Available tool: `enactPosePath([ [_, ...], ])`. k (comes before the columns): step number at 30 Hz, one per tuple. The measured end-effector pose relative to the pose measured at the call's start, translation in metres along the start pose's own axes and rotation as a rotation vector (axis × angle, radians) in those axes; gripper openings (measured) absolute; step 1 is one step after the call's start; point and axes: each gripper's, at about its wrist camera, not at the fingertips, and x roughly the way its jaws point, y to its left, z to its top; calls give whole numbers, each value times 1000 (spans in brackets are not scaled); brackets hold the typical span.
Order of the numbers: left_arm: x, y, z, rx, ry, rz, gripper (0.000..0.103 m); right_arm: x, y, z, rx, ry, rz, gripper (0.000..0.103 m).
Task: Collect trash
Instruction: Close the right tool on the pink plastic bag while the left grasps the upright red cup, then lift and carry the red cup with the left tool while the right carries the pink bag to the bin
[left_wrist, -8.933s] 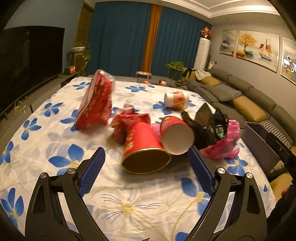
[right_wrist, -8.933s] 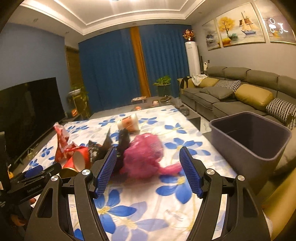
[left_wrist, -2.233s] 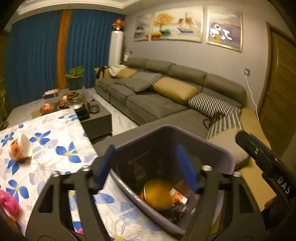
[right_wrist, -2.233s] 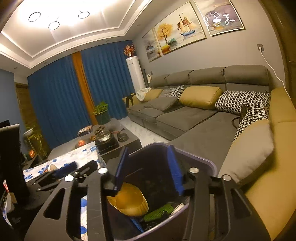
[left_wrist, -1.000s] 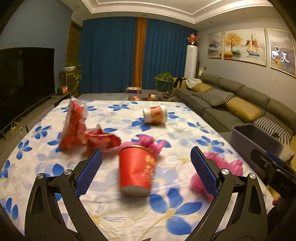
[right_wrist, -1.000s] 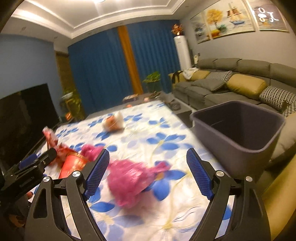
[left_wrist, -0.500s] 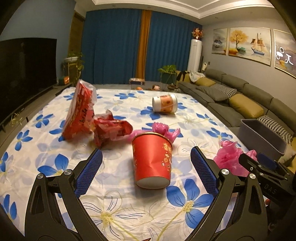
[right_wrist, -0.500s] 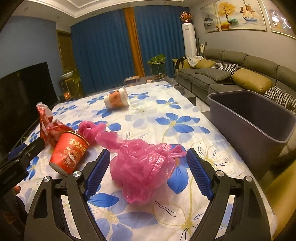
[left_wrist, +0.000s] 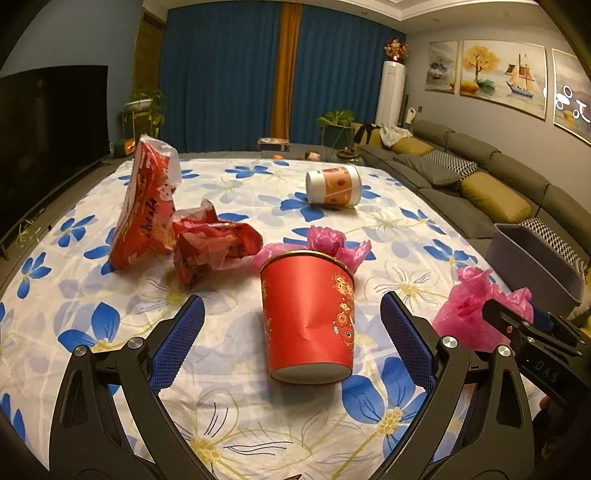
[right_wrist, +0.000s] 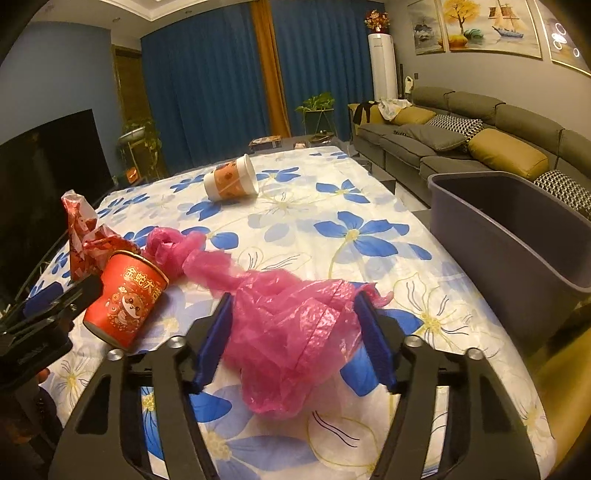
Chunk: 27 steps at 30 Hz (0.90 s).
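The right hand-held gripper (right_wrist: 293, 332) is closing its jaws around the crumpled pink plastic bag (right_wrist: 291, 332), which is lying between its blue pads (right_wrist: 216, 338) on the table covered with a white cloth printed with blue flowers (right_wrist: 325, 218); whether the pads are pressing on the plastic yet cannot be told. To its right, off the table edge, the grey plastic bin (right_wrist: 517, 236) is standing. To its left, the tall red paper cup with gold print (right_wrist: 125, 299) is lying tilted on its side, with the left hand-held gripper (left_wrist: 291, 332) reaching toward it, jaws spread wide and holding nothing. The cup (left_wrist: 308, 317) is sitting between and just ahead of those wide pads, not touching them. Beyond it, a second twist of pink plastic (left_wrist: 325, 243) is lying, and ahead to the left the crumpled red foil wrappers (left_wrist: 210, 243) and the upright red snack bag (left_wrist: 147, 206) are resting. Farther ahead, a white and orange paper cup (left_wrist: 334, 184) is lying on its side
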Motion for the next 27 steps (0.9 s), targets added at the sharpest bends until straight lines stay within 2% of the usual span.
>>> enactPosePath([
  [1, 2, 0, 0, -1, 7, -1, 94, 1, 1, 0, -3, 1, 1, 55],
  [3, 7, 2, 1, -9, 24, -11, 94, 2, 2, 0, -8, 6, 7, 40],
  [5, 10, 5, 1, -20, 36, -22, 94, 2, 2, 1, -8, 5, 13, 32],
  [8, 17, 7, 2, -28, 62, -33, 94, 1, 2, 1, -9, -5, 17, 26],
  [10, 19, 7, 1, -30, 75, -45, 94, -1, 2, 1, -8, -11, 22, 25],
  [13, 23, 8, 1, -36, 94, -73, 87, -5, 3, 2, -6, -17, 29, 25],
  [19, 30, 14, 0, -67, 132, -111, 66, -14, 3, 3, -2, -40, 39, 24],
  [20, 31, 13, 0, -64, 135, -116, 58, -16, 3, 4, -1, -44, 41, 24],
  [27, 22, 6, -3, -21, 113, -118, 55, -26, -1, 5, 11, -64, 48, 24],
])
